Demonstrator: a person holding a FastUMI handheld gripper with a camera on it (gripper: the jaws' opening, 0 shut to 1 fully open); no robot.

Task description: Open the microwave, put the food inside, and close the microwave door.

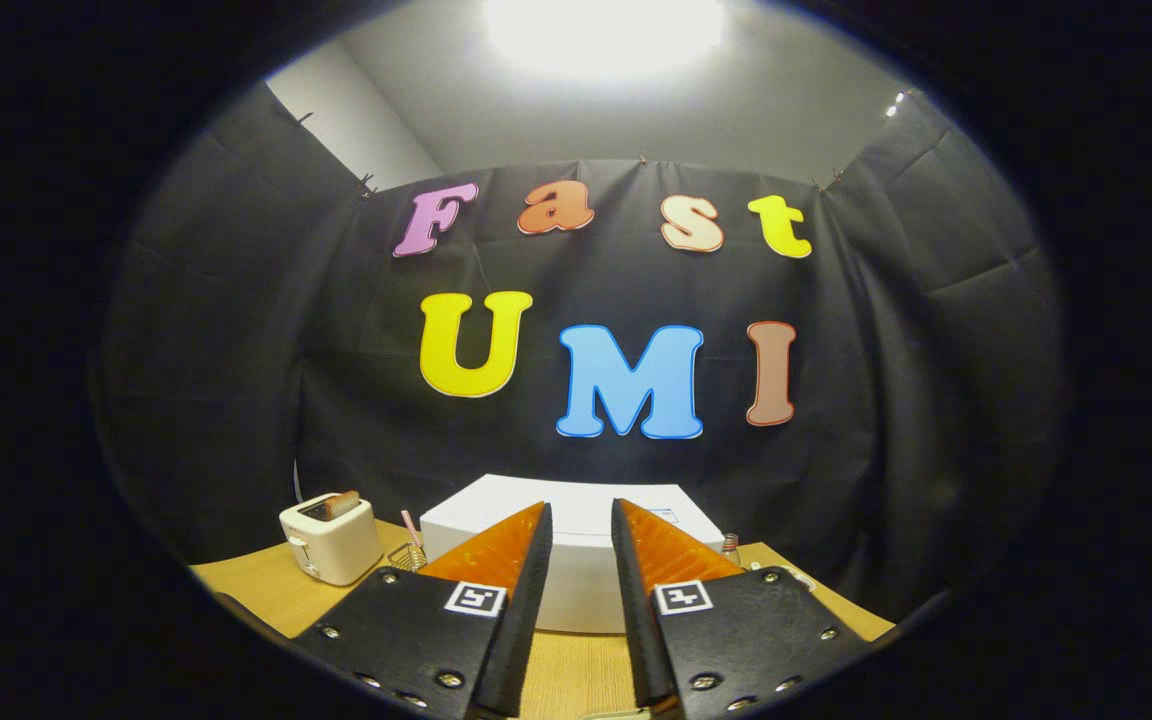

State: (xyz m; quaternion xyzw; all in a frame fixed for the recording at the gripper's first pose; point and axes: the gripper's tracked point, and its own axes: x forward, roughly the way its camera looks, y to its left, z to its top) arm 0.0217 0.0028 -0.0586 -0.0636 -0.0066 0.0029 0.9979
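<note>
Seemingly nothing is done yet: the microwave [576, 560] sits on the wooden table [266, 590] just beyond the fingertips (its door faces away from view, so undeterminable); the gripper [581, 520] hangs slightly parted, holding nothing; a toaster [331, 540] stands left of the microwave.

The gripper [581, 525] is built of two black screwed plates, each marked with a square black-and-white tag and tipped by orange wedge fingers [496, 550].
</note>
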